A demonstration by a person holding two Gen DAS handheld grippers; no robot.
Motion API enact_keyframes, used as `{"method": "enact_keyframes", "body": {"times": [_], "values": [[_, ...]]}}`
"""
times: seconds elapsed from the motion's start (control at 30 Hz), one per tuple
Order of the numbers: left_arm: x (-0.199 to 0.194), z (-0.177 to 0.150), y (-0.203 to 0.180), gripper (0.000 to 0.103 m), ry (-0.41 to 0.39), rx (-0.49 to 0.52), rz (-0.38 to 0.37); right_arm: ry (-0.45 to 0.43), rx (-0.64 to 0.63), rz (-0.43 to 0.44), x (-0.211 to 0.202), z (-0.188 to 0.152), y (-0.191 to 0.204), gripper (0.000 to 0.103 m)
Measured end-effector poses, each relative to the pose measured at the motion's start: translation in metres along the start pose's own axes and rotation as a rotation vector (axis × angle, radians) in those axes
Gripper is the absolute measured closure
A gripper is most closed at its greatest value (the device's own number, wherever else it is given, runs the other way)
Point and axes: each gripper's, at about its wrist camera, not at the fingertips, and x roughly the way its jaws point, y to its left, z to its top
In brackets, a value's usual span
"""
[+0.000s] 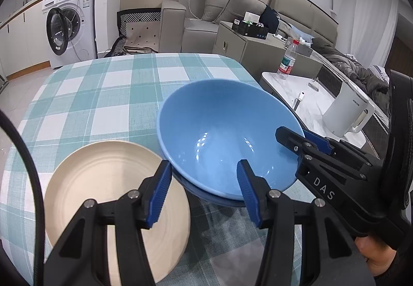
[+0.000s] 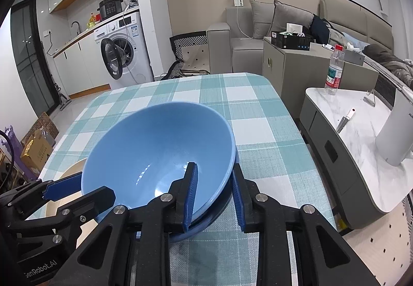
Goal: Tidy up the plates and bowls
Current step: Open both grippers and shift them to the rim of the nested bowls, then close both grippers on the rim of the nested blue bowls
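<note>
A light blue bowl [image 1: 222,136] sits tilted inside a darker blue bowl [image 1: 206,197] on the checked tablecloth [image 1: 103,95]. A cream plate [image 1: 103,182] lies to its left. My left gripper [image 1: 204,177] is open, one finger over the plate, the other inside the bowl's near rim. My right gripper [image 2: 214,182] straddles the light blue bowl's [image 2: 155,154] right rim, one finger inside and one outside, with a gap between the pads. It also shows in the left wrist view [image 1: 299,139]. The dark bowl [image 2: 216,213] and the plate [image 2: 74,167] are mostly hidden in the right wrist view.
A white marble side table [image 2: 361,131] stands to the right with a water bottle [image 2: 334,69], a white kettle [image 1: 346,110] and small items. A sofa [image 1: 232,15] and a washing machine [image 1: 69,23] stand beyond the table. Boxes [image 2: 36,146] lie on the floor at the left.
</note>
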Motion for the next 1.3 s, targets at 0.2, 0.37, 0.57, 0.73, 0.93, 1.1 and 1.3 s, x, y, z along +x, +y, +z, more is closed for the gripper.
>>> {"method": "enact_keyframes", "body": {"times": [0.2,0.37,0.57,0.73,0.93,1.1,1.3], "values": [[-0.009,0.001,-0.006,0.051,-0.034,0.034,-0.02,-0.004,-0.011,-0.004,0.0,-0.001,0.001,0.077],[-0.007,0.003,-0.003,0.049,-0.023,0.019,-0.013,-0.005,-0.003,0.01,-0.001,-0.002,0.002,0.073],[-0.01,0.004,0.011,0.035,-0.03,-0.019,-0.003,-0.04,0.022,0.026,-0.012,0.001,-0.006,0.043],[-0.014,0.005,0.026,0.026,-0.043,-0.059,0.002,-0.049,0.08,0.019,-0.016,0.004,-0.023,0.023],[-0.017,0.009,0.04,0.017,-0.053,-0.07,0.019,-0.038,0.107,0.037,-0.018,0.006,-0.035,0.016],[-0.017,0.014,0.051,0.007,-0.062,-0.076,0.031,-0.06,0.109,0.069,-0.024,0.007,-0.036,0.007],[-0.009,0.019,0.057,0.0,-0.053,-0.064,0.009,-0.055,0.098,0.134,-0.021,0.006,-0.031,0.001]]}}
